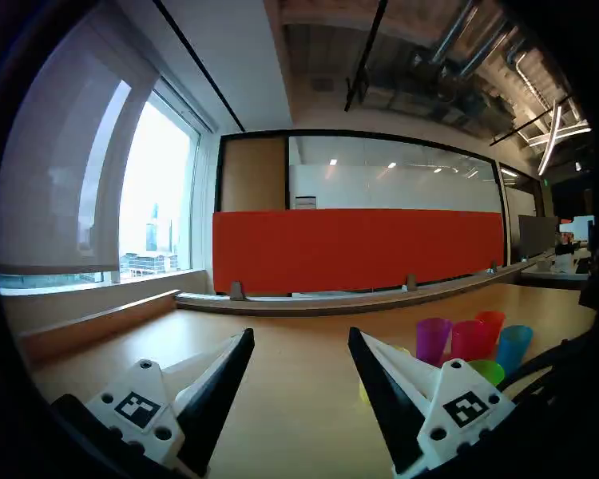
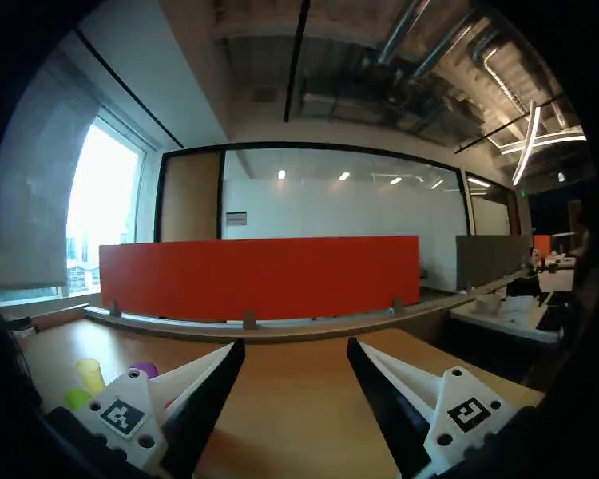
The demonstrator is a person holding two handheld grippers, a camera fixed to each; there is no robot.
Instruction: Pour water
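The left gripper (image 1: 300, 334) was held low over the wooden desk (image 1: 299, 407), its jaws spread wide with nothing between them. To its right, a little farther off, plastic cups were clustered on the desk: a purple cup (image 1: 433, 339), a pink cup (image 1: 467, 338), an orange cup (image 1: 491, 321), a blue cup (image 1: 513, 346) and a green cup (image 1: 486, 371), packed close together. Whether any held water could not be told.

The right gripper (image 2: 296, 343) was held level above the same desk, jaws apart and empty. In the right gripper view a yellow cup (image 2: 89, 374), the purple cup and the green cup were seen low at the left, partly hidden by the near finger. The cups were therefore judged to lie between the two grippers, within reach of either.

Both grippers were pointed at the far red partition (image 1: 355, 249) rather than at the cups, so no approach was judged to be under way. The jaws were presumably kept open so that a cup could be taken directly. The tight packing was judged a risk: a neighbouring cup might be knocked during a pick.
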